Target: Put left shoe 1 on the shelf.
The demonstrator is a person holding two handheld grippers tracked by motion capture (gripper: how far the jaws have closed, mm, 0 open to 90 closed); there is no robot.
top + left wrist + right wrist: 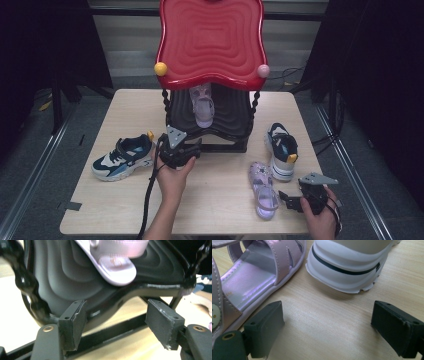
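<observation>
With one pink sandal (204, 105) set on the black shelf (230, 117), draw the open, empty left hand-held gripper (192, 150) straight back while the right hand-held gripper (289, 200), open too, takes the near sandal (263, 189).

Looked like a lab or recording studio setup: a lone wooden table (215, 200) stood on grey carpet (35, 200), boxed in by black curtains (380, 75), metal floor rails (30, 172) and loose cables (292, 75).
</observation>
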